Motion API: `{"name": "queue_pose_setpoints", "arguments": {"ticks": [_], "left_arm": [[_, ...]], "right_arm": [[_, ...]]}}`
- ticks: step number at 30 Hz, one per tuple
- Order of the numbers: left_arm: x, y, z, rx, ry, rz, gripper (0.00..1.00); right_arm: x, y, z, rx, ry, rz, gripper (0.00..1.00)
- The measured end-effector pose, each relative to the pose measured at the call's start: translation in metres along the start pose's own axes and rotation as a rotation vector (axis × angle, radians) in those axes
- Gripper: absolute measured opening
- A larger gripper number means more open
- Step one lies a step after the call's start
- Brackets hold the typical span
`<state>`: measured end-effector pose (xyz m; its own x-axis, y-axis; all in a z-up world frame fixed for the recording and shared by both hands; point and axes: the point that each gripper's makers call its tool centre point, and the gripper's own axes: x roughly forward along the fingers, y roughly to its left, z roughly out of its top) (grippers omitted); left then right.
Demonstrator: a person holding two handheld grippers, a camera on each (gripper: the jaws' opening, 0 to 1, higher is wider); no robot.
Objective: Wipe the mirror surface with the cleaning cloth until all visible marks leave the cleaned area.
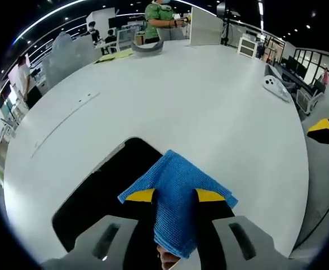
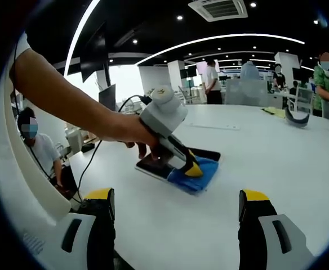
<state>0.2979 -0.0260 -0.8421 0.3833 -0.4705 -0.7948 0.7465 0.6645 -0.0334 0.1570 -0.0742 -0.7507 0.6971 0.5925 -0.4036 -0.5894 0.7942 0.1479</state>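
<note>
A: We've got the left tongs (image 1: 176,196) clamped on the blue cloth (image 1: 178,191), the fabric pinched between the yellow tips and spilling out ahead of them onto the mirror (image 1: 105,191).

B: And the mirror itself lies flat on the white tabletop (image 1: 198,101), dark in our left gripper view, running under the left tongs and off to their left side.

A: From the right gripper view we see those left tongs (image 2: 192,169) pressing the cloth (image 2: 197,175) down at the near end of the mirror (image 2: 156,166), a hand (image 2: 132,132) wrapped round the handle.

B: Our right tongs (image 2: 176,209) hang back, well apart from the mirror, prongs spread wide and holding nothing.

A: That's the worry, we'd say. Nothing steadies the mirror, so a firm stroke could push it sliding across the smooth tabletop.

B: Agreed. And the cloth sits half off the mirror's edge, so we could end up wiping tabletop instead of glass.

A: We can't make out any marks on that dark surface from here, so missing a patch looks easy too.

B: The cloth is folded thick; it may bunch up or slip from the pinch under pressure.
</note>
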Motion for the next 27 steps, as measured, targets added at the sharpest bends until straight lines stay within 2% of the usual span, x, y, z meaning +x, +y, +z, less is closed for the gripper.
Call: {"name": "queue_pose_setpoints", "arguments": {"ticks": [27], "left_arm": [[0.009, 0.02, 0.012, -0.032, -0.006, 0.016, 0.24]], "right_arm": [[0.002, -0.012, -0.004, 0.025, 0.005, -0.018, 0.91]]}}
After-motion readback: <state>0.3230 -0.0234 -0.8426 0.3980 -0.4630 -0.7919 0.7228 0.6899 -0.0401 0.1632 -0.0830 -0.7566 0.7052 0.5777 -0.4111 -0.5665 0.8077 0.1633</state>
